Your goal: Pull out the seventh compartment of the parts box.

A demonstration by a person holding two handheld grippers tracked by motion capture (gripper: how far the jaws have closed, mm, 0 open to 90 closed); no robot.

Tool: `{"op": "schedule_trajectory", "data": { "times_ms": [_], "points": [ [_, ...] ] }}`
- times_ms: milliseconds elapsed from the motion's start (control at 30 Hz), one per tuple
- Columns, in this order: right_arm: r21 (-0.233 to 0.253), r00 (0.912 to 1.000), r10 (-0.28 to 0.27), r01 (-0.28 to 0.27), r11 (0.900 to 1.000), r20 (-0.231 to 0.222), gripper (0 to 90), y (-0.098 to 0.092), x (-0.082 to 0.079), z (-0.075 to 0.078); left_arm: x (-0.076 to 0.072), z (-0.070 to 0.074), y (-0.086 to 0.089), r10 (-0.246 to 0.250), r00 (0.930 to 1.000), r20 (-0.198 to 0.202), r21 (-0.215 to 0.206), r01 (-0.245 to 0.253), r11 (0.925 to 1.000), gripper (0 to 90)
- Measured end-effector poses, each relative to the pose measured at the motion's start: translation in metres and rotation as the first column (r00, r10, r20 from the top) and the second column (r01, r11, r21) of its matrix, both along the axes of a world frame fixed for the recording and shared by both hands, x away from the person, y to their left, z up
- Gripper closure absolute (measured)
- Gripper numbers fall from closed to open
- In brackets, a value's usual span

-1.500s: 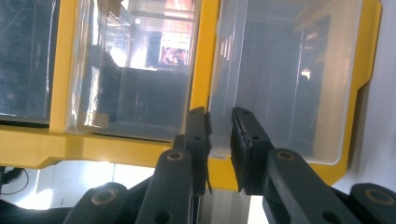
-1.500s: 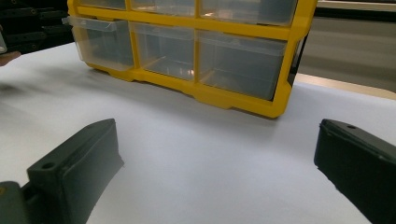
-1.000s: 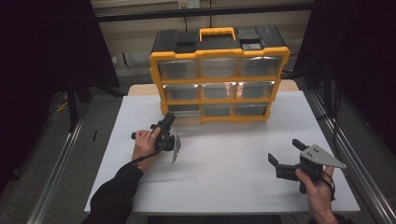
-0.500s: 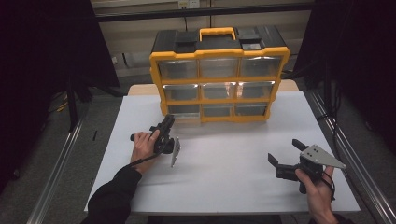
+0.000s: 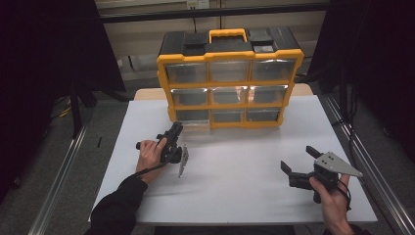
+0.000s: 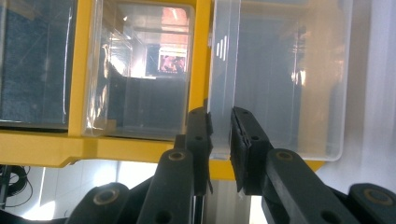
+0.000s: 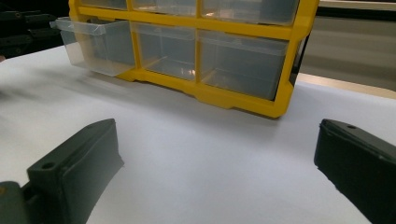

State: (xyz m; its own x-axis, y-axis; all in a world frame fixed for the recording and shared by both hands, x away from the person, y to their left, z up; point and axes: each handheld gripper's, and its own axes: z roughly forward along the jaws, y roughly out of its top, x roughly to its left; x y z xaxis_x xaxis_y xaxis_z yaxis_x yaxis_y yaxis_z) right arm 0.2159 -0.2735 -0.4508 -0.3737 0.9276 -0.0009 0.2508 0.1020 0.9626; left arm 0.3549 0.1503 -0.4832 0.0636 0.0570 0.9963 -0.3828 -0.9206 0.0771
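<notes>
Setting: a yellow-and-black drawer organizer (image 5: 229,81) with three rows of clear drawers stands at the far middle of a white surface (image 5: 235,166), its handle on top.

Left hand: the person's left hand (image 5: 149,154) reaches forward from a dark sleeve and holds the left tool (image 5: 174,131) turned on its side, pointed at the cabinet's lower left corner.

Left tool state: in the left gripper view its jaws sit narrow, pinched on the front lip of the bottom-left drawer (image 6: 275,79), one pad on each side of the clear wall.

Drawer: the right gripper view shows that bottom-left drawer (image 7: 93,44) pulled partway out of the yellow frame, jutting past its neighbours over the surface.

Right hand: the right hand (image 5: 333,196) rests low near the surface's near right corner, gripping the right tool (image 5: 299,159) with its grey plate on top, aimed toward the cabinet.

Right tool state: jaws spread wide, holding nothing, well apart from the cabinet.

Open room: a broad bare stretch of white surface lies between the two tools and in front of the cabinet; metal rails (image 5: 372,171) run along both sides of the surface.
</notes>
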Motion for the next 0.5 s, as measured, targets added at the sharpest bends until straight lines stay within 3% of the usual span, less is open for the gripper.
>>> {"op": "schedule_trajectory", "data": {
  "times_ms": [167,267,333,400,500],
  "points": [
    [0.0,1.0,0.002,-0.002,1.0,-0.003,0.0,-0.0009,-0.0004,0.0002,-0.0026,0.0016,0.0006,0.011,0.9999,-0.007,0.004,-0.011,0.9999,78.6],
    [0.001,1.0,0.003,-0.003,1.0,-0.002,0.0,-0.0006,-0.0004,0.0001,-0.0051,0.0023,0.0016,-0.019,0.9998,-0.01,-0.007,0.019,0.9998,78.5],
    [0.0,1.0,0.003,-0.003,1.0,-0.002,0.0,-0.0009,-0.0004,0.0002,-0.0067,0.0033,0.0019,-0.007,0.9999,-0.008,0.005,0.007,1.0,78.5],
    [0.001,1.0,0.005,-0.005,1.0,-0.002,0.0,-0.0004,-0.0004,0.0004,-0.0072,0.0022,0.0024,-0.014,0.9997,-0.018,-0.011,0.014,0.9998,78.5],
    [-0.002,1.0,0.002,-0.002,1.0,0.0,0.0,-0.0001,-0.0006,0.0004,-0.008,0.0035,0.0024,-0.018,0.9997,-0.013,0.007,0.018,0.9998,78.5]
  ]
}}
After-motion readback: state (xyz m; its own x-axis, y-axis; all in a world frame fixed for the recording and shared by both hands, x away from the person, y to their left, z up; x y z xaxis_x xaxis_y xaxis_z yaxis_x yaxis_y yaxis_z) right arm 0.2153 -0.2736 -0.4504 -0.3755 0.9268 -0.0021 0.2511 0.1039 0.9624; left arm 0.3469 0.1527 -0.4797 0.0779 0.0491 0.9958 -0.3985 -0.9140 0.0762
